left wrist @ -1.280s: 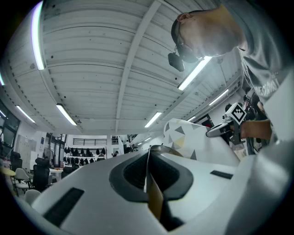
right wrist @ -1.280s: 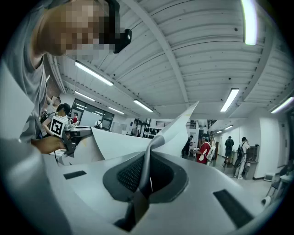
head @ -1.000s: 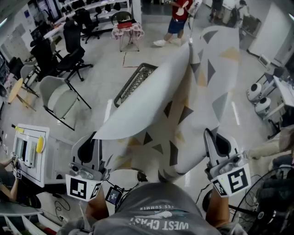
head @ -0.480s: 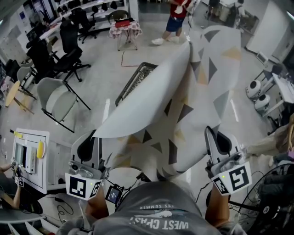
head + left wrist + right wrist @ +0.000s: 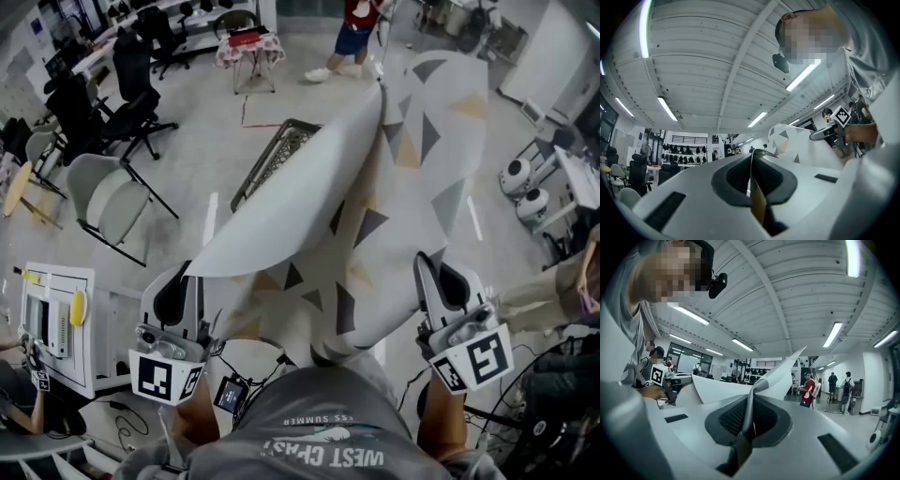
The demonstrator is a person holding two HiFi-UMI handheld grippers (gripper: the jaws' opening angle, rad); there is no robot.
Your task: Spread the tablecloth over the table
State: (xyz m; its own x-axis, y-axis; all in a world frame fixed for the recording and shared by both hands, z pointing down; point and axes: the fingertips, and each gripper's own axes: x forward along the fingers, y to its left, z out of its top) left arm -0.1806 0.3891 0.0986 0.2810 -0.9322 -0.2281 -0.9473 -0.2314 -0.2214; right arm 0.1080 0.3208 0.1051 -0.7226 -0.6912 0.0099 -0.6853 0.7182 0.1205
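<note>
A white tablecloth [image 5: 375, 216] with grey and tan triangles billows in the air in front of me, its plain underside folded over on the left. My left gripper [image 5: 178, 292] is shut on the cloth's near left edge, and a thin fold of cloth [image 5: 751, 187] is pinched between its jaws. My right gripper [image 5: 436, 279] is shut on the near right edge, where the cloth [image 5: 750, 420] rises out of the closed jaws. Under the cloth's far part shows the dark mesh edge of the table [image 5: 272, 164]. The rest of the table is hidden.
A grey chair [image 5: 108, 202] and black office chairs [image 5: 131, 84] stand at the left. A small table with a red cloth [image 5: 246, 47] and a person in a red shirt [image 5: 354, 28] are at the back. White machines [image 5: 525, 187] stand at the right, a white box [image 5: 56, 314] near left.
Furniture and floor have slid toward the top of the head view while both grippers carry the cloth along. The cloth stays billowed and gripped at both near edges.
</note>
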